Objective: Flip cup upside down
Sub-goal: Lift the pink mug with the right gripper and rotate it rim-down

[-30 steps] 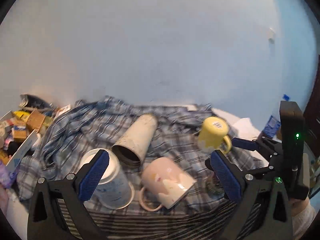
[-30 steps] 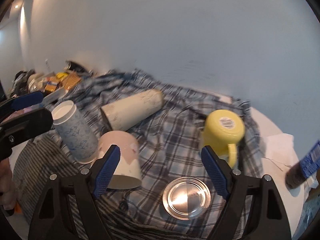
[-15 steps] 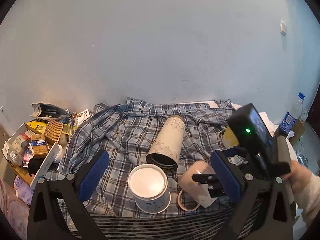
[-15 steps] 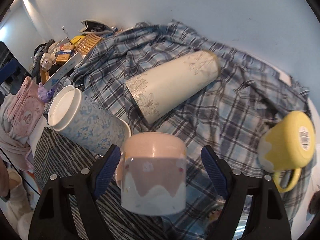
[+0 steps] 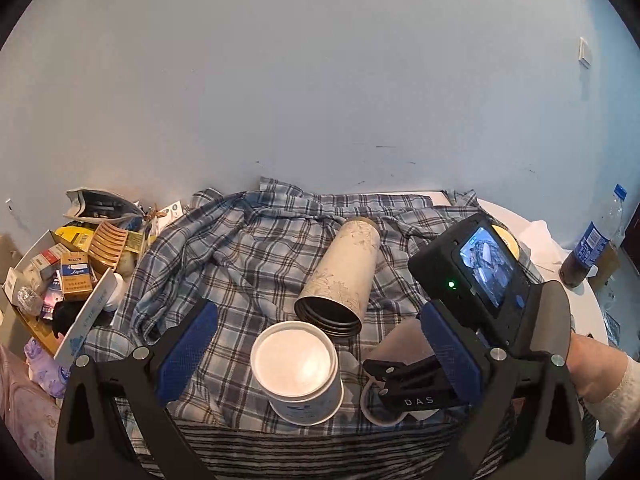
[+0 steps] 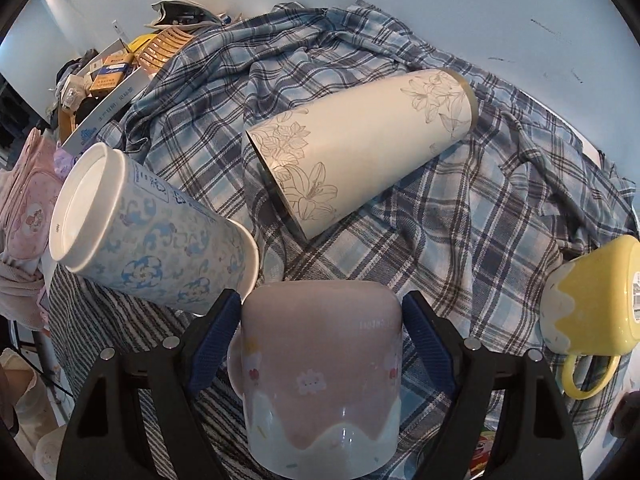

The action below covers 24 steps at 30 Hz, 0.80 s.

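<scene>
A pink and white mug (image 6: 320, 372) stands base up on the plaid cloth, between the fingers of my right gripper (image 6: 320, 340). The blue pads sit at its two sides, close to or touching it; the jaws are still wide. In the left wrist view the right gripper's body (image 5: 476, 280) hides most of the mug, and only its handle (image 5: 374, 404) shows. My left gripper (image 5: 316, 352) is open and empty, held above an upside-down blue-patterned paper cup (image 5: 298, 372).
A cream floral tumbler (image 6: 360, 148) lies on its side on the plaid cloth (image 6: 460, 240). A yellow mug (image 6: 592, 304) stands inverted at the right. A box of clutter (image 5: 60, 280) sits at the left, a bottle (image 5: 592, 240) at the far right.
My right gripper has come down around the pink mug, which now fills the gap between its fingers. My left gripper has drawn back and up, and its view is wider.
</scene>
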Available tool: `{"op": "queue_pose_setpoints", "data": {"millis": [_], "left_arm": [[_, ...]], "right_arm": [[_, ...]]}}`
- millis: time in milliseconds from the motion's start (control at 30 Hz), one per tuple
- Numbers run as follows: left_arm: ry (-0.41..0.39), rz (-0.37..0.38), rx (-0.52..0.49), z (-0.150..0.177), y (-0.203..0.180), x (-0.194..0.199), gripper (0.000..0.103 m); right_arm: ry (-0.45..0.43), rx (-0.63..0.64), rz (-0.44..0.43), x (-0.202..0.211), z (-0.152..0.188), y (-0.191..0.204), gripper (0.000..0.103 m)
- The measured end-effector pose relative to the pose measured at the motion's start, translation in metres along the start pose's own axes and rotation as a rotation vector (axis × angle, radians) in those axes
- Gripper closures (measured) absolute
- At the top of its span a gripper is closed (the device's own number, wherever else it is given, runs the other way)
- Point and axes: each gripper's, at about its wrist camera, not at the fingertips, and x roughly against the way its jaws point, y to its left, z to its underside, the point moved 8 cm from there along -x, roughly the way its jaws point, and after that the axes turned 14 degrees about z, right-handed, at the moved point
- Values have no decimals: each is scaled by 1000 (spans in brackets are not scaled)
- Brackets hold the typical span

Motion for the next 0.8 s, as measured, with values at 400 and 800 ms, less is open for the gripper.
{"op": "queue_pose_setpoints", "data": {"millis": [400, 800], "left_arm": [[-51, 47, 63, 7, -3, 14, 0], [-175, -1, 73, 6, -13, 54, 0]], "right_arm": [[-78, -60, 14, 43, 16, -23, 22], [-187, -73, 48, 85, 39, -23, 39]]}}
